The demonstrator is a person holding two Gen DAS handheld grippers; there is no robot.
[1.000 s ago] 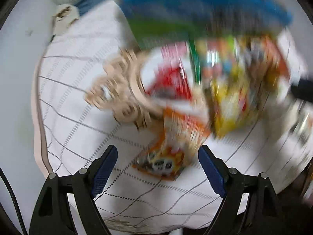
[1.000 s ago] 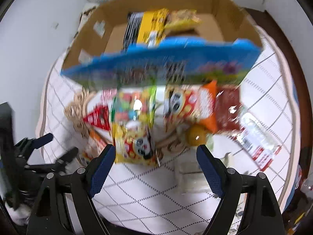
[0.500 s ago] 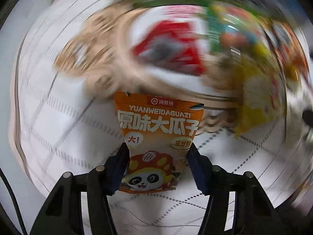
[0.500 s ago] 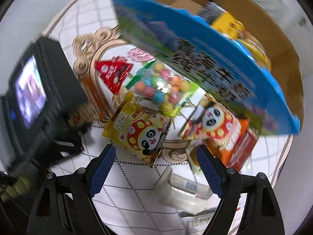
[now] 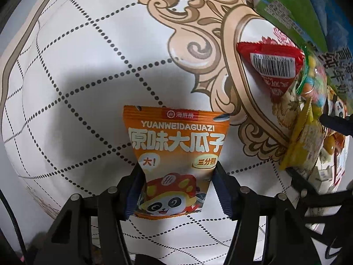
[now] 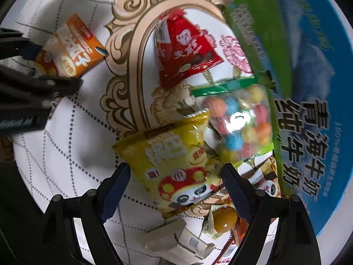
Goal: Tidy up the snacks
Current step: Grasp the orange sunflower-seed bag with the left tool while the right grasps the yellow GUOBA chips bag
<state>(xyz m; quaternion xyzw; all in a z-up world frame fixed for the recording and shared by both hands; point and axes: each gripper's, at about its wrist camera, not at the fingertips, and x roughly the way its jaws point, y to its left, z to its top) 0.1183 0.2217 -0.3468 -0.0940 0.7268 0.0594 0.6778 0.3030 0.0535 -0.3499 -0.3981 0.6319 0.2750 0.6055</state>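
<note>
Left gripper (image 5: 176,190) pinches the light, crinkly orange packet (image 5: 176,154) low down, while the right gripper (image 6: 176,187) gapes around the yellow bag (image 6: 176,165)

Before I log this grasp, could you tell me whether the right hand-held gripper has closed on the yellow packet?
No, the right hand-held gripper is open, its fingers apart on either side of the yellow packet.

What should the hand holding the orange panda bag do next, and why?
Probably lift it. The left gripper is shut on the orange seed packet, pinching its lower sides, while the packet is low over the tablecloth. Raising it would clear the red packet before carrying it off to be sorted.
</note>
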